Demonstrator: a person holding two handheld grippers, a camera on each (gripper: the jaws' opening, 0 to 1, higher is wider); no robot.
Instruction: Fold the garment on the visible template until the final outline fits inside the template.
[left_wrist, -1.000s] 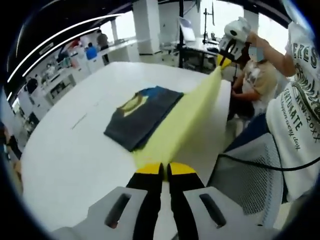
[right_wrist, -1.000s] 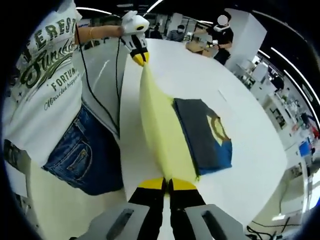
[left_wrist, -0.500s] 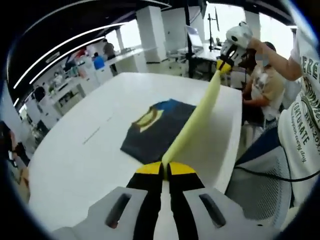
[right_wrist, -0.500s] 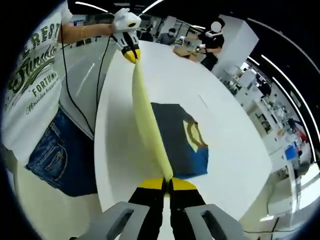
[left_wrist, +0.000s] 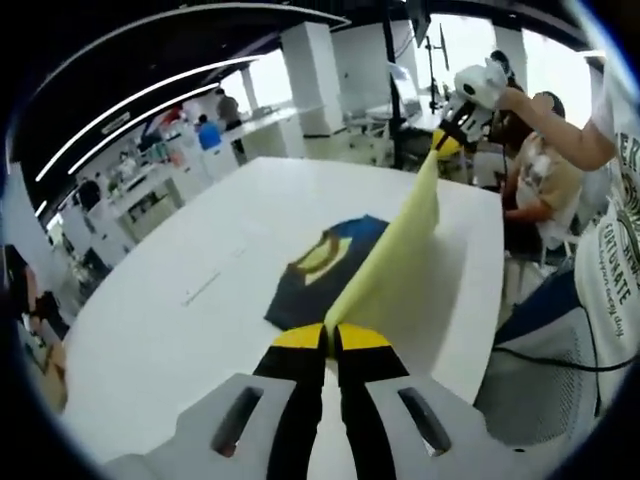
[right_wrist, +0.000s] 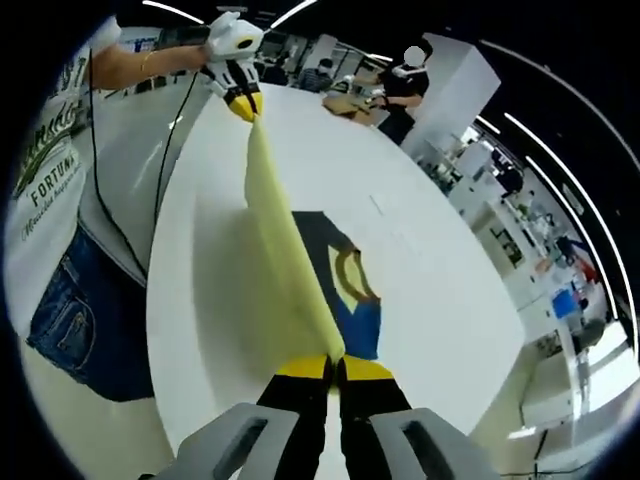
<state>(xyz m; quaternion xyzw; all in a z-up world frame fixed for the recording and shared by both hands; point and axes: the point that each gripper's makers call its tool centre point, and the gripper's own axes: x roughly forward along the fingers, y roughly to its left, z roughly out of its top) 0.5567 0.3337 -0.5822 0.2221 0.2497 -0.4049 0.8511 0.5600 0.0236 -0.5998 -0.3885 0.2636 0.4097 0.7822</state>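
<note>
- Left gripper (left_wrist: 330, 338): jaws pinched together on one end of the yellow sheet (left_wrist: 395, 270). Looks like the template, tho I can't be sure.
- Right gripper (right_wrist: 333, 368): also clamped tight, on the opp. end of the same sheet. From the left gripper view it shows up top right, held high in the person's hand (left_wrist: 500, 95).
- Sheet is strung taut btwn the two grippers and lifted off the white table (left_wrist: 180, 330), hanging as a slanted panel. Prob. held at both ends so it stays flat and can be carried w/o crumpling.
- Garment (left_wrist: 325, 265): dark grey w/ blue and a yellow arc print, lying folded flat on the table, just beside the sheet's lower edge and partly hidden behind it. Neither gripper touches it.
- My read: sheet is up in the air to be laid by or over the garment for checking fit; outline vs template can't be judged while it hangs.
- Risk: a swinging sheet could drag the fold open.
- Other people sit at desks beyond the table.
</note>
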